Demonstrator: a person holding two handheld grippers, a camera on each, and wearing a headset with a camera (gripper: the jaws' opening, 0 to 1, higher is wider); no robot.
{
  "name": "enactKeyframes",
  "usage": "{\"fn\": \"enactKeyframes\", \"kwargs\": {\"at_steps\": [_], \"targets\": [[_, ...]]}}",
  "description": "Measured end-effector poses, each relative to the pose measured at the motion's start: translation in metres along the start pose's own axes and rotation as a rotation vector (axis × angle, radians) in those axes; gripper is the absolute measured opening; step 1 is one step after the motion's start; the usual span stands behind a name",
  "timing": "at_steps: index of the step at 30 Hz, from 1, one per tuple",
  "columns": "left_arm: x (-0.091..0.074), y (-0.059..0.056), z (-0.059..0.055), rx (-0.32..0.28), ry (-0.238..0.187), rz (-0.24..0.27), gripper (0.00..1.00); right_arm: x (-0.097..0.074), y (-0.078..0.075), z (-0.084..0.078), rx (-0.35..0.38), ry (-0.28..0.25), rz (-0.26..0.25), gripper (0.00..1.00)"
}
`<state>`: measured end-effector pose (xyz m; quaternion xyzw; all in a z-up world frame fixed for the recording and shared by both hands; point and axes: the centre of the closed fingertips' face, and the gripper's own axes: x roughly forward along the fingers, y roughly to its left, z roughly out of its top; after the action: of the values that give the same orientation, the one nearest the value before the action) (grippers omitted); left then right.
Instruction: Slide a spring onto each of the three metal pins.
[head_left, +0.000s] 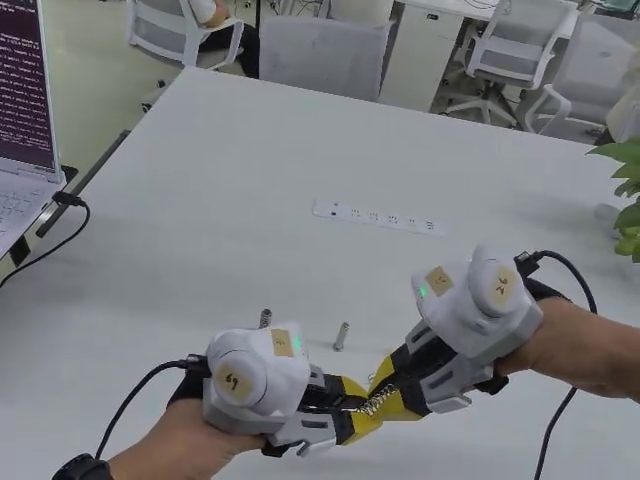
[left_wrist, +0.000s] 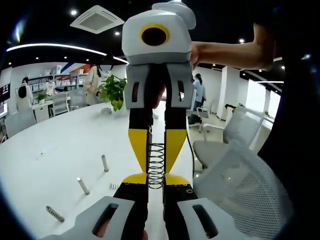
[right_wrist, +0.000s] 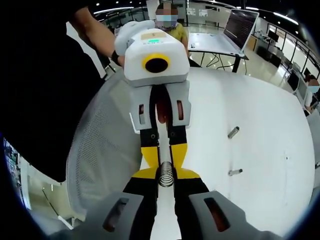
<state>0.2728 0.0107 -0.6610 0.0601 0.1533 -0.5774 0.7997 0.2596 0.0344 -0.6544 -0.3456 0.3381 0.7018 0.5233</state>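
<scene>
A short metal spring (head_left: 368, 403) hangs just above the white table (head_left: 250, 180), held between both grippers, which meet tip to tip. My left gripper (head_left: 345, 412) is shut on one end of the spring (left_wrist: 156, 162). My right gripper (head_left: 388, 393) is shut on the other end, seen end-on in the right gripper view as a spring coil (right_wrist: 166, 176). I cannot tell whether a pin sits inside it. On the table beyond lie a plain pin (head_left: 341, 336) and a ribbed piece (head_left: 265, 319). The left gripper view shows two pins (left_wrist: 105, 163), (left_wrist: 82, 185) and a small loose spring (left_wrist: 114, 186).
A white power strip (head_left: 378, 217) lies mid-table. A laptop (head_left: 20, 120) with a black cable (head_left: 60, 235) sits at the left edge. Office chairs (head_left: 500, 50) stand behind the table, and a plant (head_left: 625, 190) is at the right. A mesh chair (left_wrist: 240, 185) is close by.
</scene>
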Motion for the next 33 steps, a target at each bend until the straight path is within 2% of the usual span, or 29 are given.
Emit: {"fn": "enactKeyframes", "kwargs": {"at_steps": [19,25,33], "targets": [[-0.002,0.006,-0.006,-0.031,0.015,0.021,0.03,0.005,-0.005,0.0,-0.002,0.016,-0.009,0.08],[-0.007,0.009,-0.008,-0.064,0.01,0.041,0.05,0.005,-0.01,-0.005,0.016,0.025,-0.025,0.08],[-0.017,0.01,-0.022,-0.093,0.033,0.065,0.1,0.003,-0.014,-0.012,0.039,0.027,-0.04,0.08]]}}
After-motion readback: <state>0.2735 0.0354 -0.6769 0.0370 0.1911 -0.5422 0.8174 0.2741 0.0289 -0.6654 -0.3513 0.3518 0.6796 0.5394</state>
